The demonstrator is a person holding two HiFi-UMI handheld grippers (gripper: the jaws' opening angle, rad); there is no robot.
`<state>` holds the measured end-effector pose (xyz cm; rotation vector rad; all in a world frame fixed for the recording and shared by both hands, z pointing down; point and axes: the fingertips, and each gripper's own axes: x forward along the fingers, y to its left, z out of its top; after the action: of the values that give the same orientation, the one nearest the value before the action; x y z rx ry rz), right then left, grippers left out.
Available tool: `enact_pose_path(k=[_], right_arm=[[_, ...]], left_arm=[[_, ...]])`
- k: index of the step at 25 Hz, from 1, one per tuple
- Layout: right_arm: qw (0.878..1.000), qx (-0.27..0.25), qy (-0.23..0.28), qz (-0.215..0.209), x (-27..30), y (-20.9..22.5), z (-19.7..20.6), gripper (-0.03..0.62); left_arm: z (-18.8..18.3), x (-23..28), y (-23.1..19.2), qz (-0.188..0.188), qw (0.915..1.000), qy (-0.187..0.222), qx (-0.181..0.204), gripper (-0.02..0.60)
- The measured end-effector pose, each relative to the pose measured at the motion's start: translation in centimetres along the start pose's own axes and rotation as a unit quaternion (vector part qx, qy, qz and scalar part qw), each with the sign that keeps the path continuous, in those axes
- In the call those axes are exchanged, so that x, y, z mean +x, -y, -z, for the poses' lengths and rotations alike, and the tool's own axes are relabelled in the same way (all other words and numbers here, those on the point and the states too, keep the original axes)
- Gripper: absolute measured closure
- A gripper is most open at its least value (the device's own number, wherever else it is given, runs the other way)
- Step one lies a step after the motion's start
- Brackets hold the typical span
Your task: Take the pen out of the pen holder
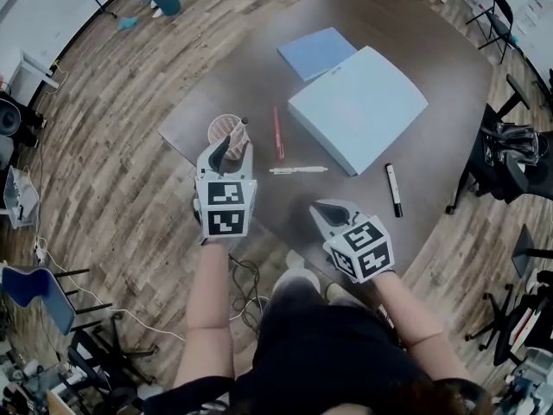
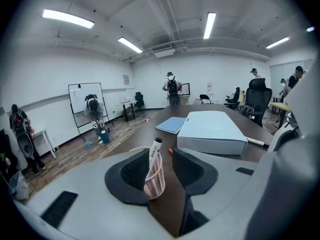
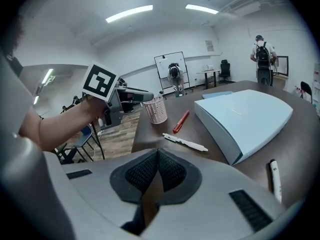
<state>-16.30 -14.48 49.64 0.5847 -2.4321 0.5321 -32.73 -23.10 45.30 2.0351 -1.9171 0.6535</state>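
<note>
A pink mesh pen holder stands near the table's left corner, with one black-capped pen leaning in it. My left gripper sits just in front of it, open. In the left gripper view the holder and the pen show in the gap between the pads, which do not press on them. My right gripper hangs by the table's near edge. Its jaws are shut with nothing between them. The holder shows far left in that view.
A red pen and a white pen lie right of the holder. A large white case, a blue notebook and a black-capped marker lie further right. Office chairs stand round the table, and people stand at the room's far side.
</note>
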Motion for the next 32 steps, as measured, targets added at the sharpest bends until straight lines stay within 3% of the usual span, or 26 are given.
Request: enact_pose_path(k=[5,13,16,18,25,32], right_arm=[[1.000,0.011,-0.011,0.006,0.9,0.6,0.5,0.576],[0.999,0.024,-0.019,0.022,1.2,1.9,0.8,0.576],[0.999,0.030,-0.018,0.026,1.3,2.0,1.0,0.576],[0.999,0.032,-0.020,0.029,1.3,2.1,1.2,0.576],[0.999,0.032,-0.018,0.033,0.2,2.5,1.6,0.576],[0.999,0.016,-0.001,0.031,-1.3,3.2,1.3,0.576]], left_arm=[[-0.4,2.3,-0.4,0.001,0.9996,-0.012,0.027,0.417],[-0.3,4.4,-0.6,-0.007,0.9942,-0.035,0.101,0.416],[-0.2,4.7,-0.6,-0.006,0.9923,-0.038,0.118,0.449],[-0.1,4.7,-0.6,-0.006,0.9915,-0.035,0.126,0.494],[-0.5,4.0,0.0,-0.005,0.9907,-0.018,0.135,0.499],[-3.5,0.7,0.3,-0.041,0.9893,0.031,0.137,0.499]])
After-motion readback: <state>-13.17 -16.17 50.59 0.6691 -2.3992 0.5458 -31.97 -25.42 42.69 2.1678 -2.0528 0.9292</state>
